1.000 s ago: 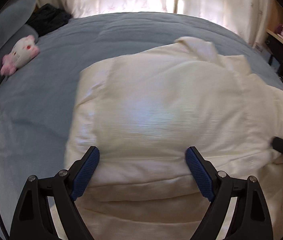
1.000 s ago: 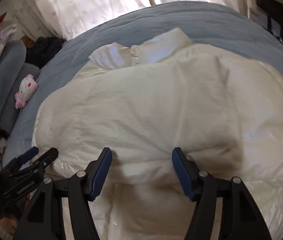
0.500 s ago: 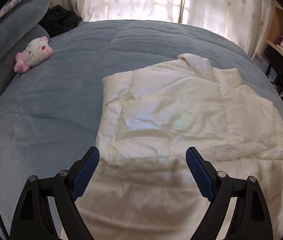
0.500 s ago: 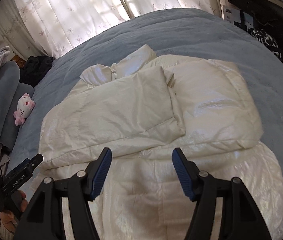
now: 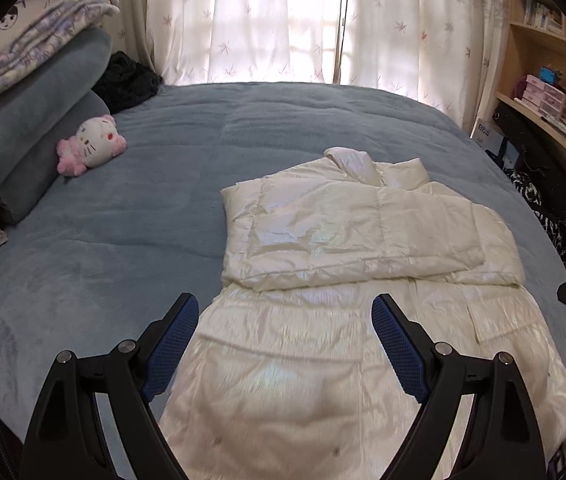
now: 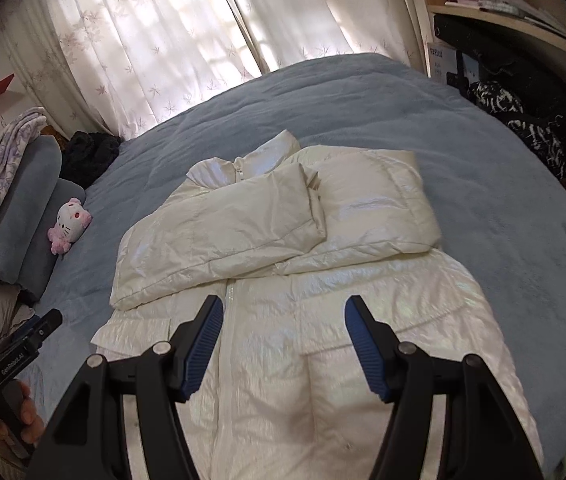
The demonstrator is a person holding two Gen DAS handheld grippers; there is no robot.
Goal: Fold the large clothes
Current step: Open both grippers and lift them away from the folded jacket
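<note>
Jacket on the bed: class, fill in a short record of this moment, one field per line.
garment: cream puffer jacket, lying flat
surface: blue-grey bed cover
sleeves: both folded across the chest
lower half: not yet folded up
left gripper: open, holding nothing
right gripper: open, holding nothing
nearby: pink and white plush toy by the pillows

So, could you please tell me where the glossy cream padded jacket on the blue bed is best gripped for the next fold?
Probably the bottom hem of the glossy cream padded jacket, from the near bed edge. Both sleeves already lie folded across the chest, and the lower body spreads flat under the open left gripper and right gripper. One hem corner each would let them lift it towards the collar.
</note>
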